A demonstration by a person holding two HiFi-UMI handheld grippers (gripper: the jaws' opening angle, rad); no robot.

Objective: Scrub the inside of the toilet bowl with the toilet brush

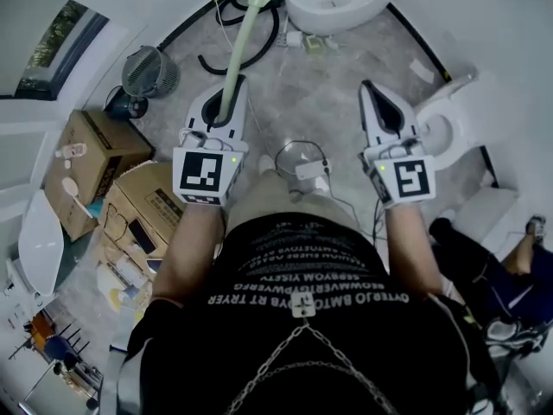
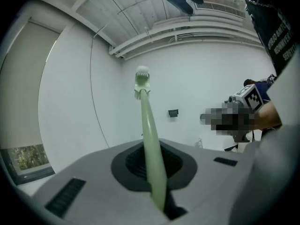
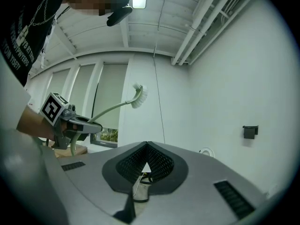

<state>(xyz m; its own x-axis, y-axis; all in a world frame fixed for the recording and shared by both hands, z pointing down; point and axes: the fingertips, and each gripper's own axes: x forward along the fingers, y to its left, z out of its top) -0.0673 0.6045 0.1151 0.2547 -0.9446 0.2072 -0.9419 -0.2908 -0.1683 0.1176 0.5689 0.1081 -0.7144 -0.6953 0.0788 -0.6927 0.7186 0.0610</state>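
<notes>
Left gripper (image 1: 229, 92) pinched the lower shaft of the pale green plastic toilet brush (image 1: 243, 40). The brush's white-bristled head (image 2: 142, 78) stood raised in the air, outside the white ceramic toilet bowl (image 1: 333, 9) ahead. Right gripper (image 1: 370, 93) was pressed together on nothing. The brush was judged light, its long curved shaft smooth and probably springy, so the low hold shown would suit scrubbing. Surroundings: mottled grey floor (image 1: 321, 93); brown cardboard boxes (image 1: 95, 158) and a grey round fan (image 1: 149, 72) at left; plain white walls (image 2: 211, 78).
</notes>
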